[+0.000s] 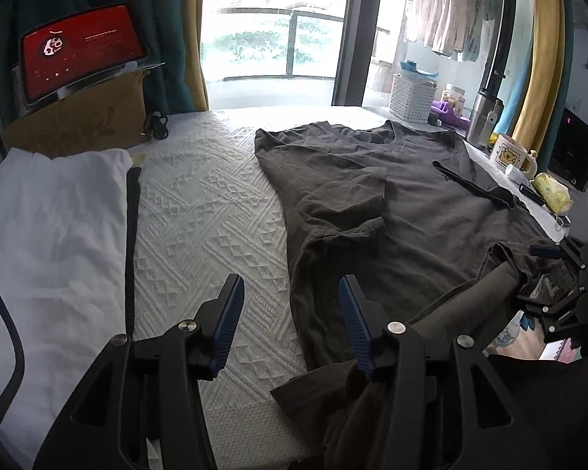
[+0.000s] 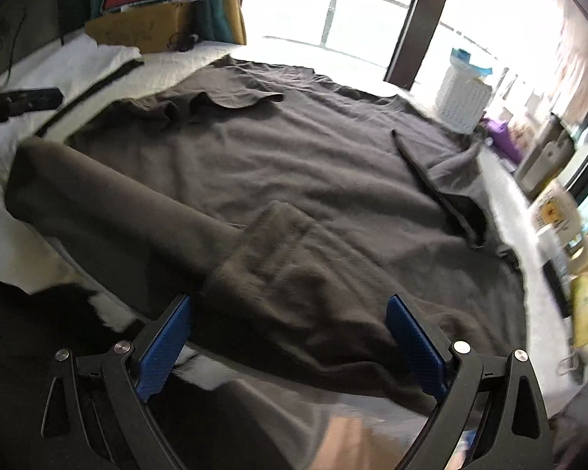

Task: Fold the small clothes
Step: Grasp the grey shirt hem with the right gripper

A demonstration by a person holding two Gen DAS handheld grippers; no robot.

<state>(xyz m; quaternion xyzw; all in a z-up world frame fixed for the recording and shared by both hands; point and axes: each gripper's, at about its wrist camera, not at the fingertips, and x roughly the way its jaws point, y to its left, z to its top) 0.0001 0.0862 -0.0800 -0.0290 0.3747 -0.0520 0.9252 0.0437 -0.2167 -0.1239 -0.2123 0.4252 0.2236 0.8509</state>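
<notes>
Nearest in the left wrist view, the left hand-held gripper [image 1: 290,327] stands with its blue-padded jaws wide apart and nothing between them. It hovers above the near hem of the dark brown cotton T-shirt [image 1: 392,211], whose bottom corner lies bunched at about 5 o'clock under the right finger. If these jaws close where they are, they may catch only that loose corner, or only the top layer, and the hem would then lift unevenly.

The right hand-held gripper [image 2: 288,342] is also spread wide, with a rumpled ridge of the shirt's hem rising in the gap between its pads. Whether the cloth touches either pad I cannot tell, since this view is blurred by motion. A rolled length of hem runs from that ridge toward 9 o'clock. A pinch here may gather too much cloth at once, so the fold line could end up crooked.

The shirt lies spread, neck away, on the white quilted bed [image 1: 200,211]. Its left sleeve is already doubled onto the chest, and its right sleeve edge is curled up at 2 o'clock. Dragging the hem forward could pull those sleeves out of place.

Farther off, at 3 o'clock along the bed's edge, stand a white bear-print mug [image 1: 509,154], a steel flask [image 1: 484,121] and a white lattice plastic basket [image 1: 409,98]. A wide swing of cloth or of the right arm could knock them over.

At 10 o'clock lie a folded white garment [image 1: 55,211] and a red-lit tablet [image 1: 78,53] on a cardboard box [image 1: 78,117].
</notes>
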